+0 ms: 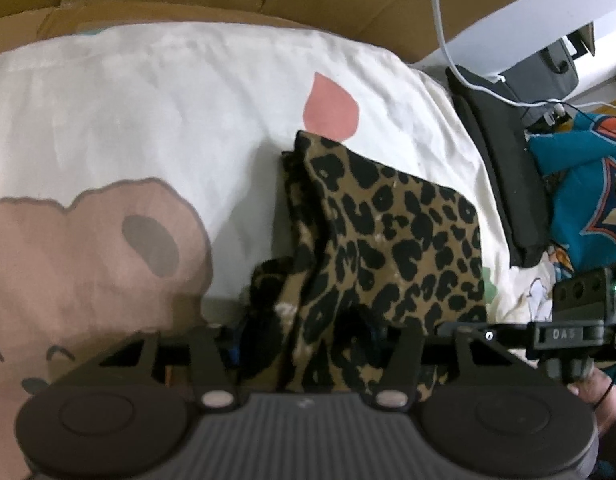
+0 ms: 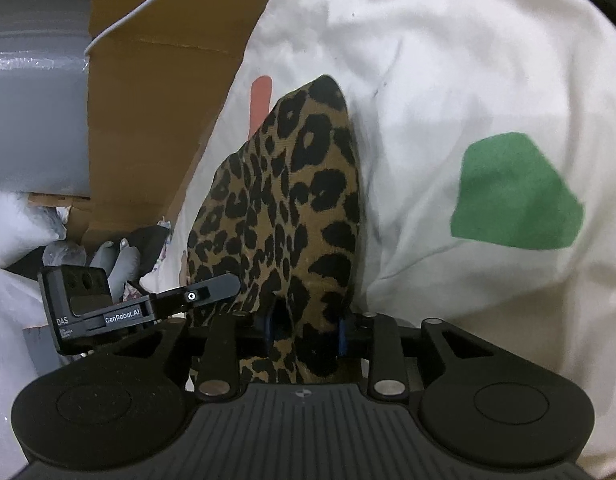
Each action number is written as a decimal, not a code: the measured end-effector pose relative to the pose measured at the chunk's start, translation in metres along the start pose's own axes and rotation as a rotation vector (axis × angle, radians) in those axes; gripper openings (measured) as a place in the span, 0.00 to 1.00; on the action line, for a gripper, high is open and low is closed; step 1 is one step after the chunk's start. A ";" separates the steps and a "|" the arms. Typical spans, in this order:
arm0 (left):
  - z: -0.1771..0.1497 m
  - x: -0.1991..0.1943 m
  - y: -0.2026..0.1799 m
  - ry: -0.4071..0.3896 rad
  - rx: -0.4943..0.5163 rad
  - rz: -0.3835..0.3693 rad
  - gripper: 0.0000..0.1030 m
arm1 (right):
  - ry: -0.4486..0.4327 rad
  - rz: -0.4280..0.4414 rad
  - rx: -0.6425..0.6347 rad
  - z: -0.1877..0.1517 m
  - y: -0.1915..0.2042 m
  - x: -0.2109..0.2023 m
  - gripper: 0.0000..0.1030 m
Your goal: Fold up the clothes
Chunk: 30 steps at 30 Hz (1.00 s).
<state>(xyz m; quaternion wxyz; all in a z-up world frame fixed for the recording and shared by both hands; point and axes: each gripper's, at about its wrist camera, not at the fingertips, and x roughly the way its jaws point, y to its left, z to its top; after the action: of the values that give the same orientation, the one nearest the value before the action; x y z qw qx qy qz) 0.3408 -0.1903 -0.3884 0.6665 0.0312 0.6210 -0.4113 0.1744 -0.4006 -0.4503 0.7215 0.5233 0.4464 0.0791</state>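
Lying folded between both tools' fingers: leopard-print garment (image 1: pixel 388 232).

On the black plastic gripper (image 2: pixel 187 296) seen from the side in the right wrist view, the white words "GenRobot.AI" are read on a small plate along its body. On the lower corner of the same black body the letters "DAS" are printed in white; under them smaller lines of print are present but are too small to be read. In the left wrist view, the letters "DAS" are seen faintly in pale print on the black bar of the other black plastic gripper (image 1: pixel 488 334) at the right edge.
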 end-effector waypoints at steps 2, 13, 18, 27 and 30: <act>0.001 -0.003 -0.001 0.002 -0.002 0.006 0.37 | -0.008 -0.005 -0.002 0.000 0.002 0.002 0.20; -0.010 -0.030 -0.027 -0.054 0.046 0.092 0.23 | -0.065 -0.056 -0.059 -0.008 0.030 -0.008 0.07; -0.016 -0.057 -0.041 -0.099 0.025 0.127 0.22 | -0.080 -0.082 -0.112 -0.010 0.057 -0.018 0.06; -0.026 -0.118 -0.072 -0.193 -0.014 0.183 0.22 | -0.091 -0.098 -0.224 -0.011 0.118 -0.048 0.06; -0.029 -0.143 -0.083 -0.227 -0.038 0.199 0.22 | -0.097 -0.100 -0.263 -0.012 0.141 -0.059 0.06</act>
<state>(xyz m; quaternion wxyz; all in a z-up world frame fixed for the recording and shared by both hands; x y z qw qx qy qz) 0.2839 -0.1563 -0.2342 0.7703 0.0336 0.5432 -0.3323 0.1812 -0.3648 -0.3018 0.8076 0.4047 0.4223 0.0756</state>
